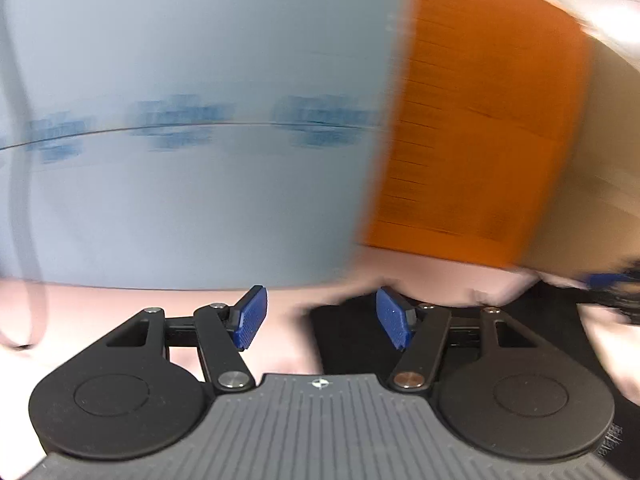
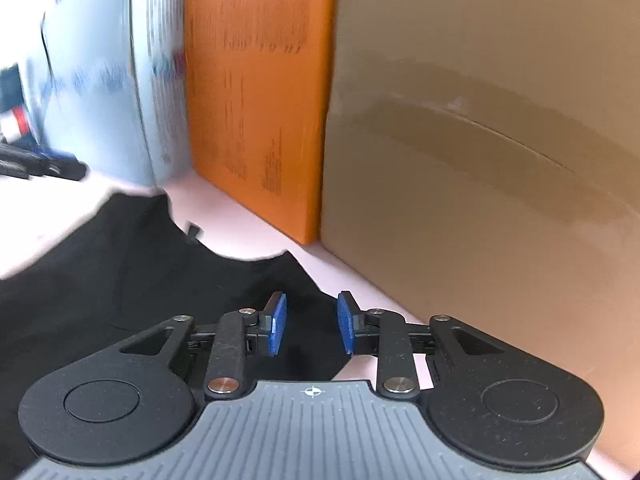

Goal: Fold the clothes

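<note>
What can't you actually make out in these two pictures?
- Printing on the pale blue box, left wrist view: smeared by motion blur.
- Text on the orange box, right wrist view: blurred, unreadable.
- Black garment: which kind is unclear; the right gripper and the frame edges hide its near part.

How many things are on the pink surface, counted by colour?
Black garment: 1
Orange box: 1
Brown cardboard box: 1
Light blue box: 1
Total: 4
</note>
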`<action>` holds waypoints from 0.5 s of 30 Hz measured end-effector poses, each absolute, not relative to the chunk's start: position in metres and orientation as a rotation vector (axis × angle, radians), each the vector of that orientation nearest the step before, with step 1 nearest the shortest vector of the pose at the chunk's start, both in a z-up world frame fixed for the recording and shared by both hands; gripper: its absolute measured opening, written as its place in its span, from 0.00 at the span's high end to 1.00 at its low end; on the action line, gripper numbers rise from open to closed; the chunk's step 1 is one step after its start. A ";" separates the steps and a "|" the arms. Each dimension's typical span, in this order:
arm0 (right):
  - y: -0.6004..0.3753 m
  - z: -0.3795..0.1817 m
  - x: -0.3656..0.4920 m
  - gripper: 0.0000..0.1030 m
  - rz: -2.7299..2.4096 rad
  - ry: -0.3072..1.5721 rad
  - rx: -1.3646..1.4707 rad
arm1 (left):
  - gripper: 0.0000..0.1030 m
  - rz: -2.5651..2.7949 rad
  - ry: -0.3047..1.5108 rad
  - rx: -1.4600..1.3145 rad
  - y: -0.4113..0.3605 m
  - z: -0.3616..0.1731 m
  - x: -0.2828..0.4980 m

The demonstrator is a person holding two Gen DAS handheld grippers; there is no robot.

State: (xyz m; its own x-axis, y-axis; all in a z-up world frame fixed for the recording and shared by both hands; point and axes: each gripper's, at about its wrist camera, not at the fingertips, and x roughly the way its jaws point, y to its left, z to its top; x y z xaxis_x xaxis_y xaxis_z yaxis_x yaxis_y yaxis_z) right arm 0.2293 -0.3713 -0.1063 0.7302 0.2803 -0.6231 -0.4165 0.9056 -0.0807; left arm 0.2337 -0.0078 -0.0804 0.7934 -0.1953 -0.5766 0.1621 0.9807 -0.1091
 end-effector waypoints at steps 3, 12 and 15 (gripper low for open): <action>-0.357 -0.109 0.238 0.81 0.402 0.667 -0.178 | 0.56 -0.311 0.689 -0.019 -0.032 -0.088 0.243; -0.355 -0.120 0.274 0.79 0.408 0.744 -0.045 | 0.34 -0.267 0.772 0.027 -0.070 -0.118 0.301; -0.372 -0.110 0.255 0.65 0.406 0.727 0.022 | 0.30 -0.278 0.748 0.039 -0.068 -0.112 0.283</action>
State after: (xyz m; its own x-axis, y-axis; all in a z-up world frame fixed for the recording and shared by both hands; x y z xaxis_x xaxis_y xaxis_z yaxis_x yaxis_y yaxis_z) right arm 0.2546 -0.3724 -0.1096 0.6729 0.3681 -0.6417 -0.3530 0.9221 0.1587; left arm 0.2829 -0.0675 -0.1120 0.6983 -0.2356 -0.6759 0.2634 0.9626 -0.0633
